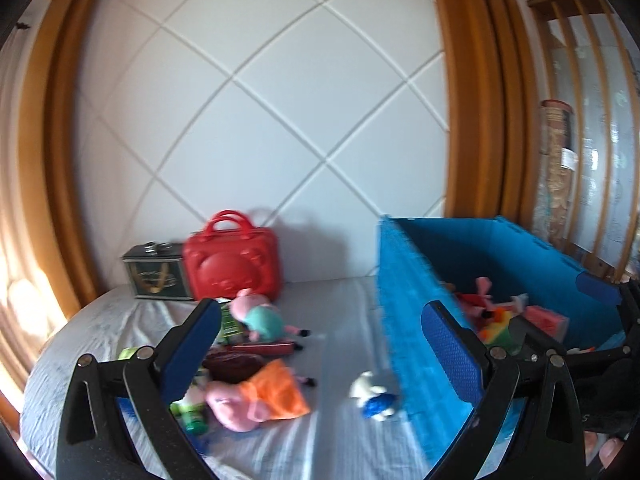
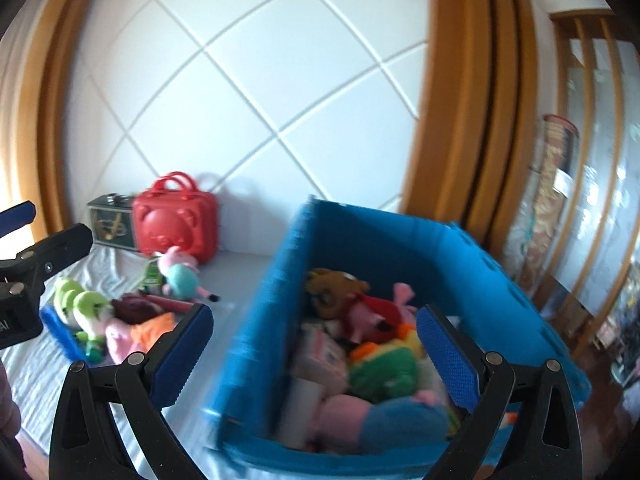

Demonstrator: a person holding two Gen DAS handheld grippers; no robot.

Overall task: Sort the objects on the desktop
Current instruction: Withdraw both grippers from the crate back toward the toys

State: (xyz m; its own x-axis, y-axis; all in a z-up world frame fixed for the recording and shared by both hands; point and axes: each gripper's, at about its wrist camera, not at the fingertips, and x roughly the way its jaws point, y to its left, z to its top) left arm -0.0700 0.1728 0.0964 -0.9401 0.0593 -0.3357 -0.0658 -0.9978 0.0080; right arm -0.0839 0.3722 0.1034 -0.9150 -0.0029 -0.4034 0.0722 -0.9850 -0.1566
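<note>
Both hand-held grippers, left (image 1: 320,344) and right (image 2: 312,348), gape wide and empty. The small white-and-blue toy (image 1: 374,397) lies on the worktop (image 1: 100,332) just beside the blue bin (image 1: 404,320). It looks light and squashy, best pinched across its middle.

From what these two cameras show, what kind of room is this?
Probably a home, perhaps a child's bedroom or playroom. Plush toys lie loose on a wrinkled sheet, a blue bin holds more toys, and a padded white wall panel with wooden trim stands behind.
</note>
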